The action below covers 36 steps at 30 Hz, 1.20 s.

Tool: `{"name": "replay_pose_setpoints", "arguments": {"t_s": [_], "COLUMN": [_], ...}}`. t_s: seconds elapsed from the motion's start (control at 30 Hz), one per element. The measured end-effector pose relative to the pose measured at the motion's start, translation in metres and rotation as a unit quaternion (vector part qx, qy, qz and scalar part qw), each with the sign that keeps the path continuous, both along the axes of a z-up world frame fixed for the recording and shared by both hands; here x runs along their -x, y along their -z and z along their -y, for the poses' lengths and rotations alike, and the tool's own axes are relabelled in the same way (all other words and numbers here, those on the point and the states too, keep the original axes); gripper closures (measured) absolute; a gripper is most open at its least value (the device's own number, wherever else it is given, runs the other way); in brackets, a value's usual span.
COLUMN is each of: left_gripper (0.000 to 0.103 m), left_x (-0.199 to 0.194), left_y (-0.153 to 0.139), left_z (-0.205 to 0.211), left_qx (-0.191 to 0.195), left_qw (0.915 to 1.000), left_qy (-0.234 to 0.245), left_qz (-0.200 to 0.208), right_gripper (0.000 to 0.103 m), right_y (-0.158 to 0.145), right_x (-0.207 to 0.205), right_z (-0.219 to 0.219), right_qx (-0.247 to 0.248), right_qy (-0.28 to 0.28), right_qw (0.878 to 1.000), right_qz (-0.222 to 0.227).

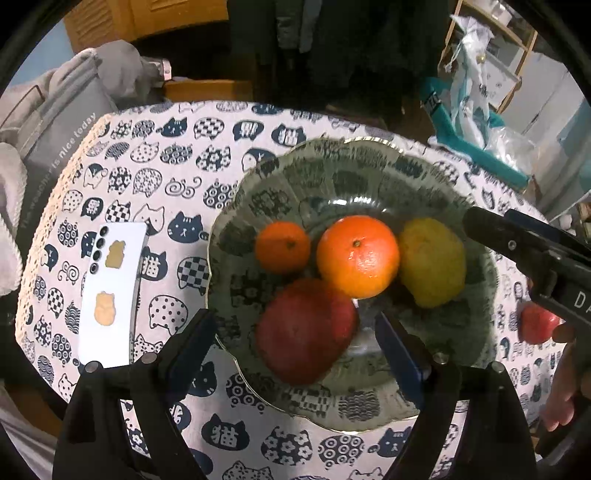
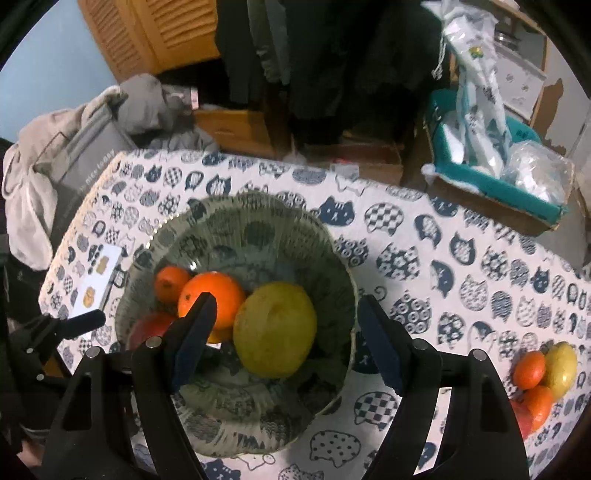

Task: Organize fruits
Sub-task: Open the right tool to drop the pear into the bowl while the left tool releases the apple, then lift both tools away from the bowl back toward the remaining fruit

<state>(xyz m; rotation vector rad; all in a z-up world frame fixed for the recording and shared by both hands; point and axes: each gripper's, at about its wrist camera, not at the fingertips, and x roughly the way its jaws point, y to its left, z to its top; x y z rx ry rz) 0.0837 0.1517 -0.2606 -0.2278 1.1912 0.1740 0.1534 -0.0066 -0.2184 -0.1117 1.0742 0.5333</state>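
Glass bowl (image 1: 476, 236) held a red apple (image 1: 306, 332) between the spread, empty left gripper (image 1: 291, 339) jaws; the right gripper (image 2: 284, 339), equally open, straddled a yellow pear (image 2: 275, 328), so either descending finger risked knocking fruit out.

Setting: lived-in home room | under both jaws: cat-print tablecloth (image 2: 461, 236) | beyond jaws, far side: louvred wooden cabinet (image 2: 155, 33), hanging dark clothes (image 2: 317, 55) | beyond, left: grey laundry heap (image 1: 74, 85) | beyond, right: cardboard box of plastic bags (image 2: 498, 177)
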Motion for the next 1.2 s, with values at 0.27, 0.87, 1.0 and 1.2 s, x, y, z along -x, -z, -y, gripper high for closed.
{"name": "replay_pose_setpoints", "arguments": {"t_s": [0.27, 0.87, 1.0, 1.2], "left_gripper": [0.014, 0.014, 0.014, 0.01], "left_x": [0.009, 0.035, 0.042, 0.054], "left_y": [-0.037, -0.128, -0.145, -0.171], "left_z": [0.008, 0.04, 0.048, 0.061], "left_qx": [0.005, -0.002, -0.01, -0.023], "left_qw": [0.999, 0.9879, 0.9838, 0.976], "left_qy": [0.002, 0.025, 0.035, 0.045], "left_qz": [0.044, 0.153, 0.175, 0.212], "right_gripper": [0.021, 0.021, 0.019, 0.018], "right_y": [-0.045, -0.133, -0.149, -0.167], "right_x": [0.014, 0.058, 0.067, 0.081], "right_z": [0.013, 0.075, 0.093, 0.117], "right_qx": [0.005, -0.008, -0.017, -0.018], "right_qy": [0.008, 0.053, 0.065, 0.084], "right_qw": [0.998, 0.986, 0.983, 0.978], "right_qz": [0.061, 0.157, 0.169, 0.191]}}
